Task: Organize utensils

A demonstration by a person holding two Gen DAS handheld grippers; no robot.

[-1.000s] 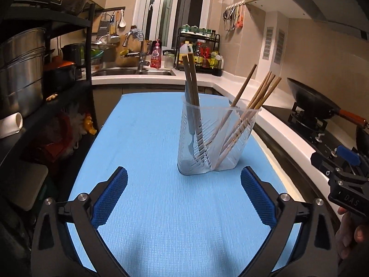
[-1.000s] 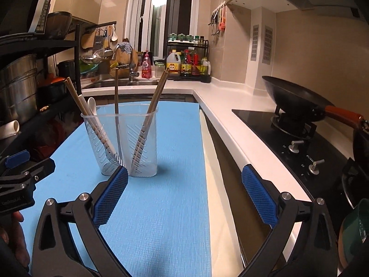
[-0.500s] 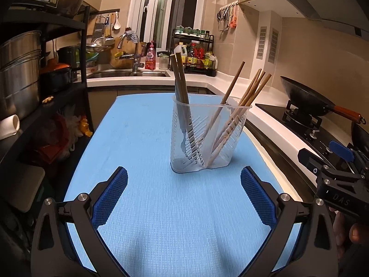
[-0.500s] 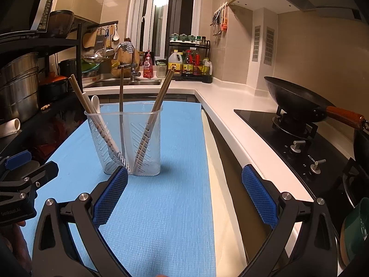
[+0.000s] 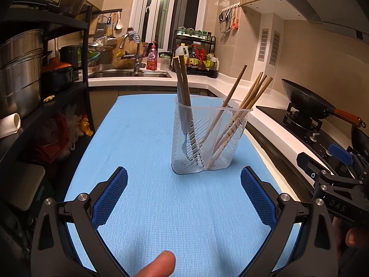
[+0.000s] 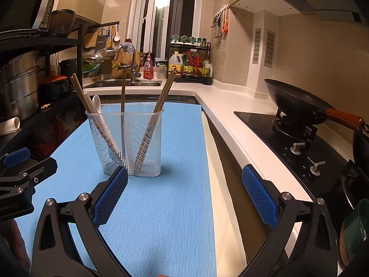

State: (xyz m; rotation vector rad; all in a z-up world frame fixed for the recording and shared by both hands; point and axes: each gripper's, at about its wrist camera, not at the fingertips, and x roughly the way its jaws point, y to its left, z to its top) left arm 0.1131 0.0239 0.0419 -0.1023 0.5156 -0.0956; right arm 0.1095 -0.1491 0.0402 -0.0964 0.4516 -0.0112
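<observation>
A clear plastic utensil holder [image 5: 211,138] stands upright on the blue mat [image 5: 147,152]. It holds several wooden chopsticks [image 5: 244,106] leaning right and a spoon with more sticks [image 5: 183,92] on its left side. It also shows in the right wrist view [image 6: 129,143], with chopsticks [image 6: 159,106] and a white spoon [image 6: 96,102]. My left gripper [image 5: 184,196] is open and empty, a short way in front of the holder. My right gripper [image 6: 184,196] is open and empty, to the right of the holder.
A black wok [image 6: 297,106] sits on the stove [image 6: 299,147] at the right. A white counter [image 6: 221,106] runs to the sink [image 5: 129,73]. A black shelf with steel pots [image 5: 20,78] stands at the left. A green cup [image 6: 355,228] is at the lower right.
Both grippers have drawn back a little from the holder and stayed open. The holder and utensils have not moved.
</observation>
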